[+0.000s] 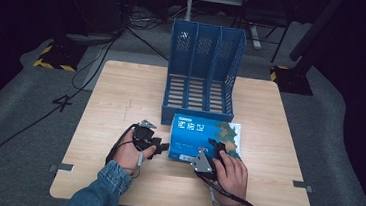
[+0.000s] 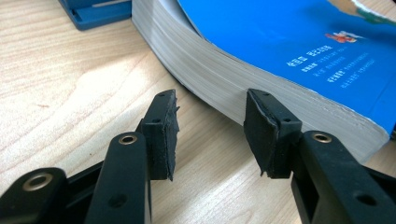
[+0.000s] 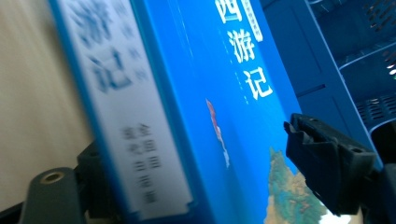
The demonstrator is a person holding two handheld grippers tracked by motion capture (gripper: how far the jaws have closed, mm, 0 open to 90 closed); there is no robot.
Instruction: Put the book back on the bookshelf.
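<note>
A thick blue book [image 1: 203, 132] lies flat on the wooden table [image 1: 121, 92], just in front of a blue file organizer [image 1: 201, 69]. My left gripper [image 1: 163, 145] is low on the table at the book's left side. Its jaws stand open [image 2: 210, 126] with nothing between them, a little short of the book's white page edge [image 2: 219, 84]. My right gripper [image 1: 215, 148] is at the book's near edge. Its jaws straddle the spine side of the book [image 3: 187, 93]. The right pad [image 3: 322, 172] hovers over the cover, while the other jaw is mostly hidden behind the spine.
The organizer [image 3: 336, 60] has three upright slots and stands at the table's far middle. Its base [image 2: 93, 11] is close behind the book. Bare wood stretches left and right of the book. Cables and stands sit on the grey floor beyond the table.
</note>
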